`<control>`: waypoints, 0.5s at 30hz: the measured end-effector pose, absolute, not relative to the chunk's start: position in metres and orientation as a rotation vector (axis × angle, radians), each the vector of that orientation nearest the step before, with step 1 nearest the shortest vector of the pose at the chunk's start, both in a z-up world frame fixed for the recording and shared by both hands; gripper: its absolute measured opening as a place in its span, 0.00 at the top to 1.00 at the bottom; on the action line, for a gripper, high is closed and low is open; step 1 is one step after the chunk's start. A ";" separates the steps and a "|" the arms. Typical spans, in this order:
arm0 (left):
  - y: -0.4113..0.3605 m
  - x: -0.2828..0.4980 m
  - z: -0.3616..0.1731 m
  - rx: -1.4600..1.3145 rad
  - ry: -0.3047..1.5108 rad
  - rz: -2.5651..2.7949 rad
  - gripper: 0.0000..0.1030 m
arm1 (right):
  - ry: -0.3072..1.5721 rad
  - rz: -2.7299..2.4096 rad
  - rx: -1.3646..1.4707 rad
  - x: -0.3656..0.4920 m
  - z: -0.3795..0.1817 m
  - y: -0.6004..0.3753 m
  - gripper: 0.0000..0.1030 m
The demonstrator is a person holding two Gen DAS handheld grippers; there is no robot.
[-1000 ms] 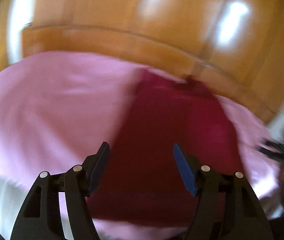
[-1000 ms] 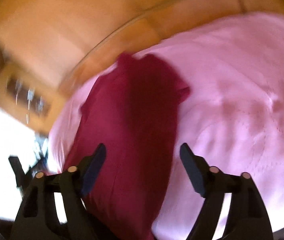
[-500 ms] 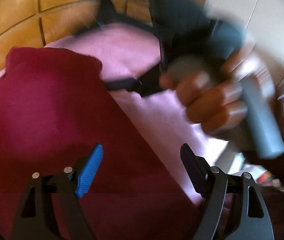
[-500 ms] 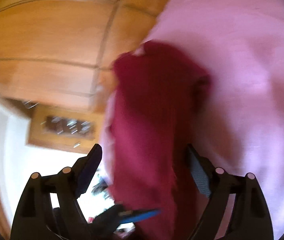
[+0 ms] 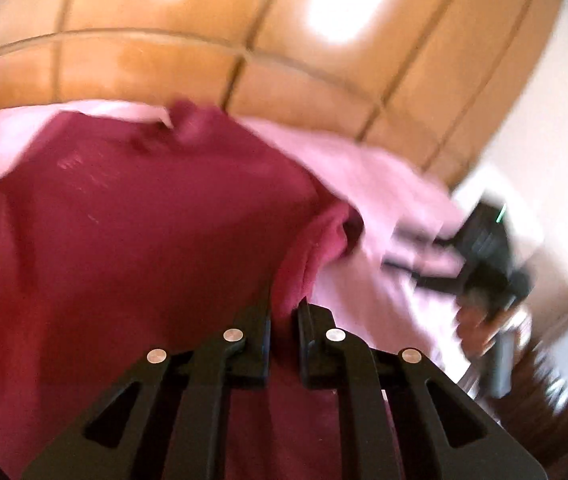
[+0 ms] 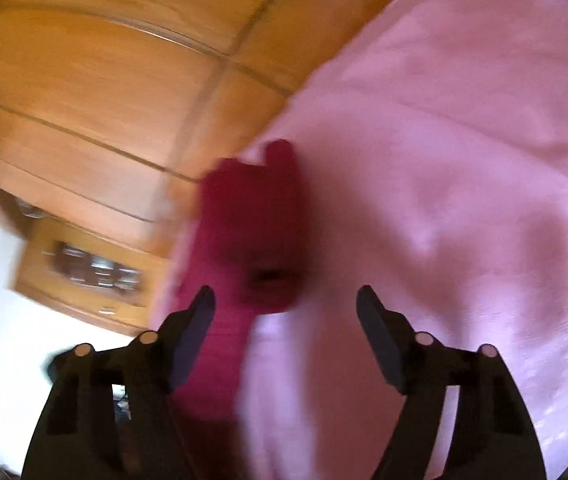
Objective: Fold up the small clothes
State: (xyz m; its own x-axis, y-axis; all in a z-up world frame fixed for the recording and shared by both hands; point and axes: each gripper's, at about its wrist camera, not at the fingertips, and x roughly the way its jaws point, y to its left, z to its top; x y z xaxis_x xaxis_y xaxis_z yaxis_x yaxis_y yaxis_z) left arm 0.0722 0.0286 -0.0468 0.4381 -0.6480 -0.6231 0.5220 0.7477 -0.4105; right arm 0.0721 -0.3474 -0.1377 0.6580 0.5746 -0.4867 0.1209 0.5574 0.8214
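Left tongs [image 5: 284, 316]: black frame, silver rivets; right tongs [image 6: 285, 312]: same, dark blue-grey pads [image 6: 194, 336]

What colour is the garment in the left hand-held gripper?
Dark red garment, plain; clearest in the left wrist view.

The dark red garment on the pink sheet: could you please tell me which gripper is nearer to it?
Left. The left gripper is shut on the dark red garment, pinching its fabric. The right gripper is open, holding nothing, with the garment just ahead of its left finger.
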 end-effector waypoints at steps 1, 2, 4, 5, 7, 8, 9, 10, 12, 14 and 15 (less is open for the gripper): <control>0.038 0.071 -0.039 -0.187 0.827 -0.730 0.92 | 0.861 0.299 0.939 0.076 -0.139 -0.342 0.34; 0.045 0.070 -0.035 -0.197 0.814 -0.730 0.92 | 0.884 0.299 0.914 0.079 -0.141 -0.337 0.34; 0.057 0.061 -0.023 -0.219 0.780 -0.732 0.92 | 0.918 0.286 0.848 0.094 -0.143 -0.312 0.34; 0.065 0.060 -0.019 -0.229 0.767 -0.735 0.92 | 0.925 0.281 0.814 0.103 -0.146 -0.297 0.33; 0.064 0.059 -0.010 -0.243 0.735 -0.738 0.92 | 0.921 0.235 0.739 0.115 -0.144 -0.273 0.33; 0.064 0.062 -0.008 -0.248 0.723 -0.739 0.92 | 0.906 0.220 0.733 0.121 -0.140 -0.262 0.33; 0.062 0.068 0.000 -0.253 0.710 -0.736 0.92 | 0.900 0.218 0.752 0.130 -0.141 -0.261 0.33; 0.059 0.068 0.003 -0.254 0.703 -0.735 0.92 | 0.901 0.217 0.785 0.139 -0.142 -0.257 0.42; 0.061 0.067 0.007 -0.251 0.694 -0.724 0.92 | 0.940 0.228 0.792 0.153 -0.145 -0.245 0.79; 0.047 0.077 0.012 -0.256 0.699 -0.724 0.92 | 0.986 0.187 0.639 0.157 -0.138 -0.235 0.88; 0.049 0.076 0.012 -0.253 0.698 -0.725 0.92 | 0.987 0.159 0.454 0.155 -0.125 -0.224 0.89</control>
